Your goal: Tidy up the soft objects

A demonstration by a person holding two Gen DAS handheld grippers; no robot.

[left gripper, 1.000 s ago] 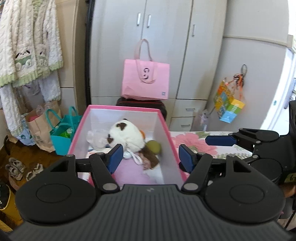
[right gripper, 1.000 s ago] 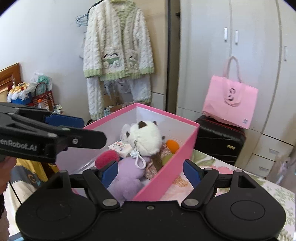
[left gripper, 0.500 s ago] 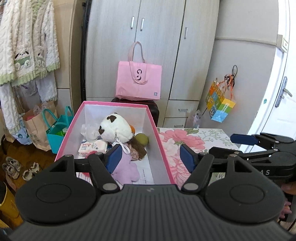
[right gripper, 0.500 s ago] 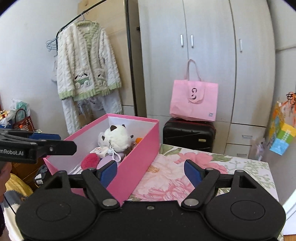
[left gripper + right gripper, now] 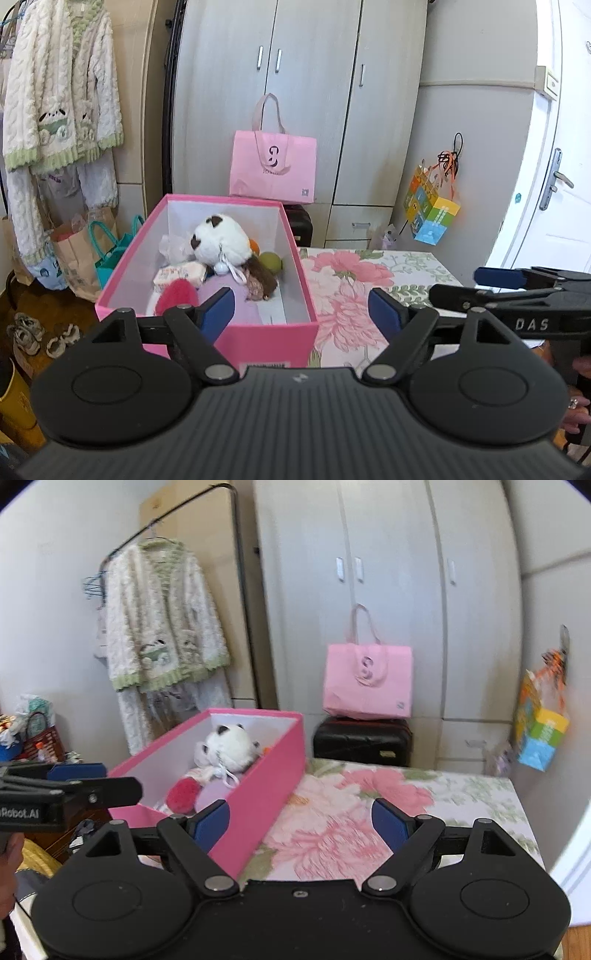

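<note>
The left gripper (image 5: 301,308) is held pointing forward and somewhat downward; its 2 blue pads (image 5: 218,308) are spread apart, the jaws having just been opening, and nothing is gripped between them. The right gripper (image 5: 301,819) is held alongside at a like tilt, its jaws likewise just widened and empty. A hand (image 5: 578,413) is glimpsed behind the right gripper.

Before you, a box (image 5: 236,341) sits on the left part of the table (image 5: 369,273), plush toys (image 5: 221,242) piled inside. Behind it a tote bag (image 5: 273,168) rests on a suitcase (image 5: 362,742) against the wardrobe (image 5: 314,92); a cardigan (image 5: 55,96) hangs left.
</note>
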